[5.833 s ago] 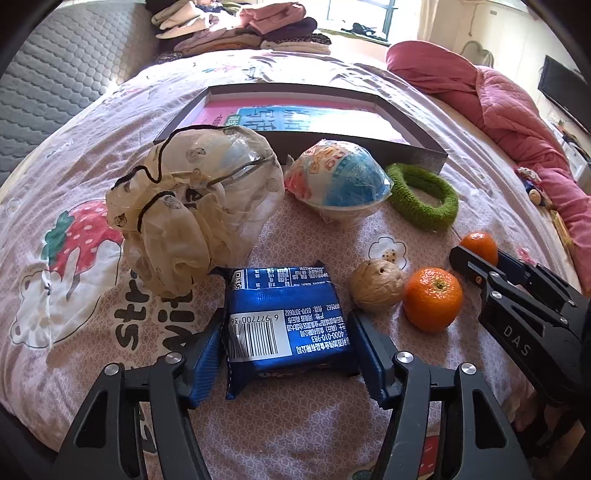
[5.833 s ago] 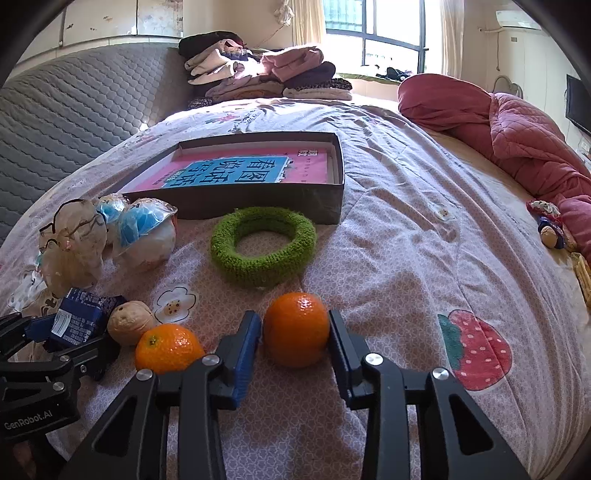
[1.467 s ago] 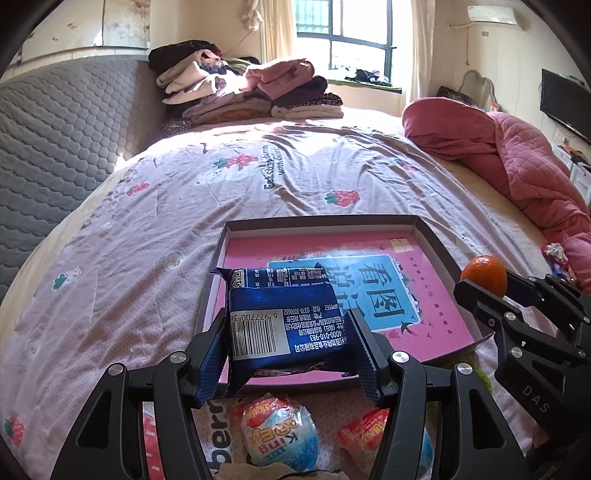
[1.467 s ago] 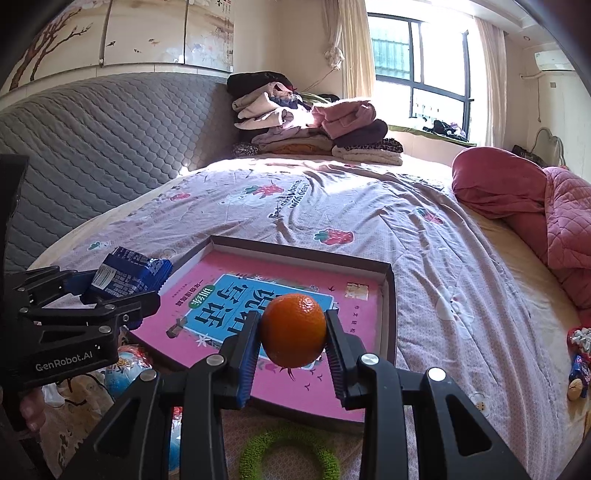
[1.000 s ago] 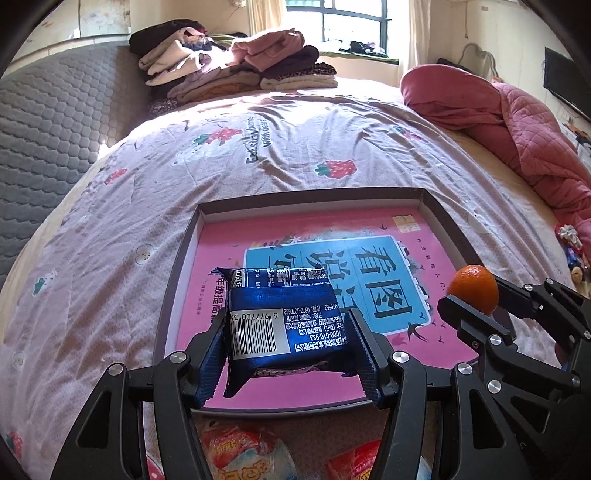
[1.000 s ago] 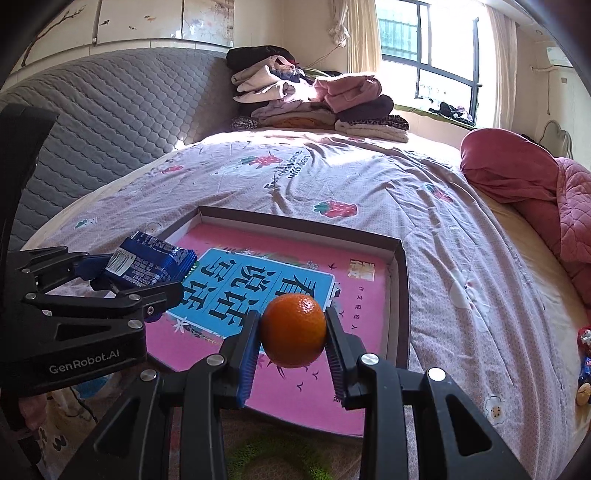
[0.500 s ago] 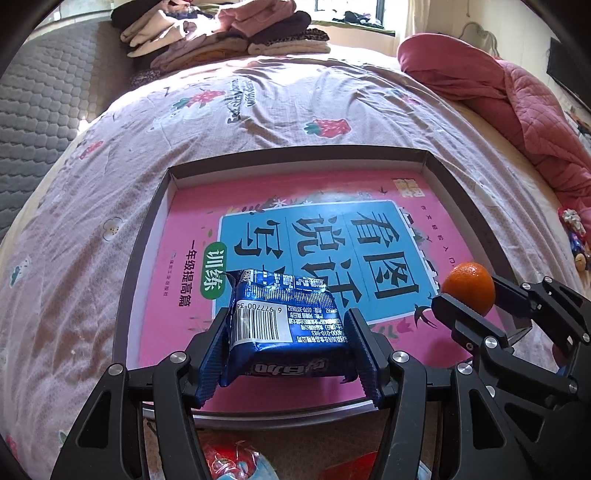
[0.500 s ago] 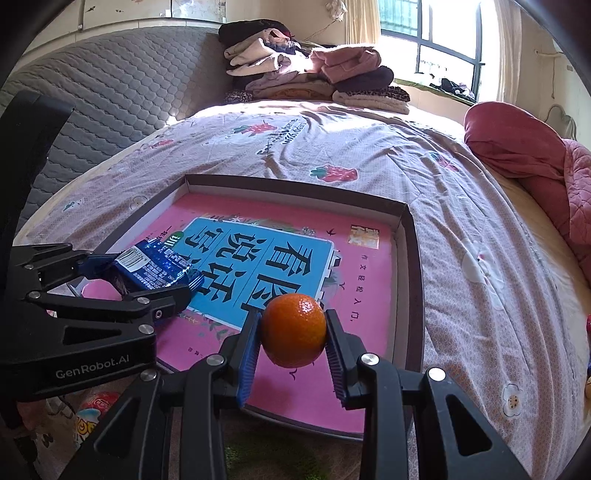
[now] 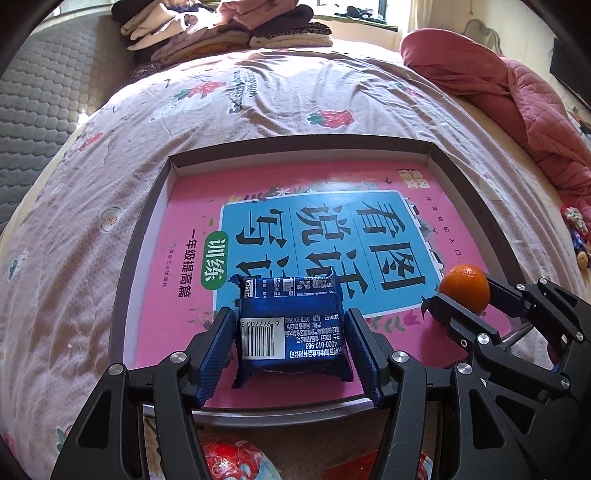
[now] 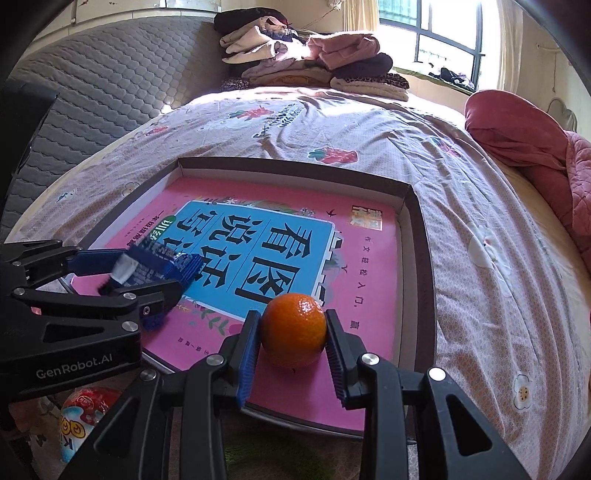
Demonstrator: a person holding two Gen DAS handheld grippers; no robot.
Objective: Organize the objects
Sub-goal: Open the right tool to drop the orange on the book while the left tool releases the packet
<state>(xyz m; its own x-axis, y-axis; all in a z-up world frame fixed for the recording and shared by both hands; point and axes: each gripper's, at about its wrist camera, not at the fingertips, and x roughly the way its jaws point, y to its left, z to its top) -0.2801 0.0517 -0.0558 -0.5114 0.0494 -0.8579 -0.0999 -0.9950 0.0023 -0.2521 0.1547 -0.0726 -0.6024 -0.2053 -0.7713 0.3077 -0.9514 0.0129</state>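
A shallow dark box [image 9: 137, 236] lies on the bed with a pink and blue book [image 9: 369, 229] flat inside it. My left gripper [image 9: 291, 341] is shut on a blue snack packet [image 9: 291, 325], barcode up, held low over the book's near left part. In the right wrist view the same left gripper [image 10: 147, 284] and blue snack packet [image 10: 159, 264] appear at the left. My right gripper [image 10: 293, 332] is shut on an orange [image 10: 293, 328] just above the book's near right part, beside the box wall [image 10: 424, 258]. The left wrist view also shows the orange [image 9: 464, 286].
Wrapped toy eggs [image 9: 236, 461] [image 10: 85, 410] lie on the bedspread just in front of the box. Folded clothes [image 9: 229, 29] are stacked at the far end of the bed. A red quilt [image 9: 517, 92] is bunched at the right, and a grey padded headboard [image 10: 92, 92] stands at the left.
Both grippers lifted their loads off the bedspread and carried them over the box. In the last second both sank and tipped down, bringing packet and orange close to the book.
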